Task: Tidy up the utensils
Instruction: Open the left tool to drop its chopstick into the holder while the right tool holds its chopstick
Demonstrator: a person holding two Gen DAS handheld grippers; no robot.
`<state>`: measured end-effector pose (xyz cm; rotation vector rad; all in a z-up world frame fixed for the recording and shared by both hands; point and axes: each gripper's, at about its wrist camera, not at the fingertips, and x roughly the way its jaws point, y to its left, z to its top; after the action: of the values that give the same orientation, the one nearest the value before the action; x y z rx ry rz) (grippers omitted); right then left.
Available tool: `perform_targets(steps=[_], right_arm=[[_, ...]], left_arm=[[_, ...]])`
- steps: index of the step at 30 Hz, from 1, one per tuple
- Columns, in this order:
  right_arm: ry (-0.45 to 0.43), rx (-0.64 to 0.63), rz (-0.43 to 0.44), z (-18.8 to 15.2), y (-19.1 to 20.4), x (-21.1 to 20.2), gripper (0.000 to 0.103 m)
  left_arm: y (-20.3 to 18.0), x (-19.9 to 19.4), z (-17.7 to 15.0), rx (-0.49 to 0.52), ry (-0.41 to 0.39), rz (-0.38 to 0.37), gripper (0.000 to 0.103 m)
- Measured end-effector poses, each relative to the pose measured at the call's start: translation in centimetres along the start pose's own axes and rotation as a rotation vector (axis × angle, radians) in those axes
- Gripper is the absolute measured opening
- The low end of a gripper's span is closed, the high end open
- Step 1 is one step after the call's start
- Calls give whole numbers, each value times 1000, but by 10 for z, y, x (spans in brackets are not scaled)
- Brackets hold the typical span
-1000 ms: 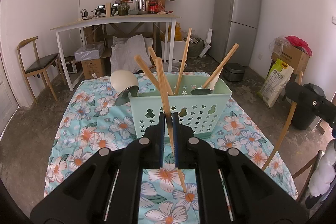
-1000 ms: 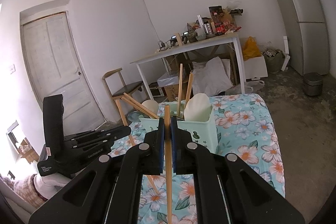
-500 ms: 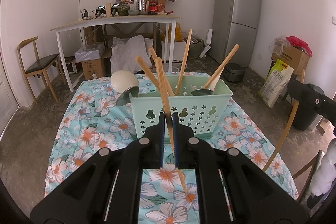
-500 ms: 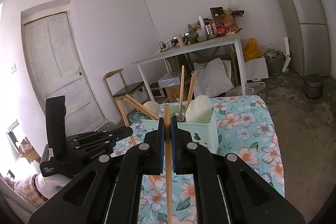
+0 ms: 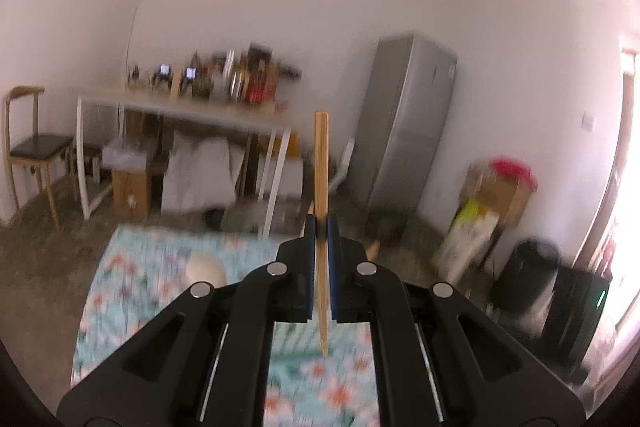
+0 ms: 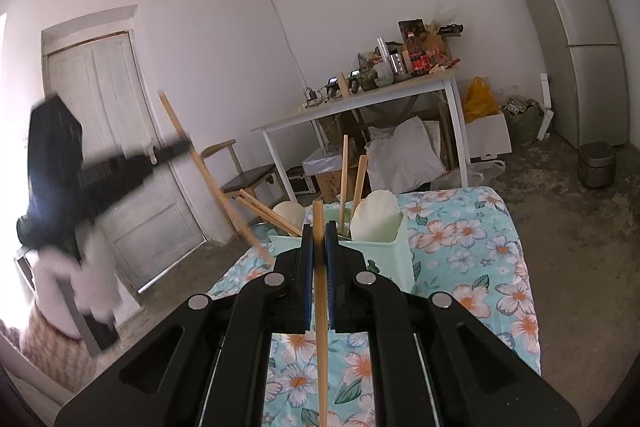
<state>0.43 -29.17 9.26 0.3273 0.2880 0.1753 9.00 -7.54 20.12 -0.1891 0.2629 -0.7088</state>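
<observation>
Basket (image 6: 394, 253) at frame centre already holds several utensils. Left claw (image 5: 320, 227) and right claw (image 6: 319, 233) each clamp one chopstick (image 5: 321, 163), unplaced.

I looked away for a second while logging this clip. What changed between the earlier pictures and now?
The left tool, shut on its chopstick, swung up and away from the green basket; its view is now blurred and shows the room instead. From the right wrist it appears raised at left. The right tool stayed put, clamped on its chopstick, and the basket's contents are unchanged.
</observation>
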Motion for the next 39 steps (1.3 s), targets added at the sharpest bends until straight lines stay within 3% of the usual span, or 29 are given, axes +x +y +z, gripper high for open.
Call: perform_targets(steps=[4, 8, 15, 24, 26, 27, 35, 39], right_arm=[[-18, 13, 8, 0, -3, -6, 6], [-21, 25, 8, 0, -9, -6, 6], [-17, 46, -6, 0, -22, -5, 6], [-3, 55, -18, -3, -29, 0, 6], [0, 51, -21, -3, -28, 0, 6], [1, 50, -22, -3, -28, 0, 6], [-14, 19, -30, 5, -21, -4, 6], [-54, -27, -20, 26, -9, -4, 6]], left_arm=[[2, -4, 35, 6, -157, 20, 5], [-3, 16, 46, 40, -215, 62, 5], [5, 73, 16, 17, -117, 106, 5], [17, 107, -16, 5, -39, 118, 6], [15, 109, -23, 3, -27, 121, 33], [18, 109, -26, -4, -22, 132, 55], [25, 73, -30, -34, -70, 146, 70], [31, 43, -30, -37, -89, 159, 80]])
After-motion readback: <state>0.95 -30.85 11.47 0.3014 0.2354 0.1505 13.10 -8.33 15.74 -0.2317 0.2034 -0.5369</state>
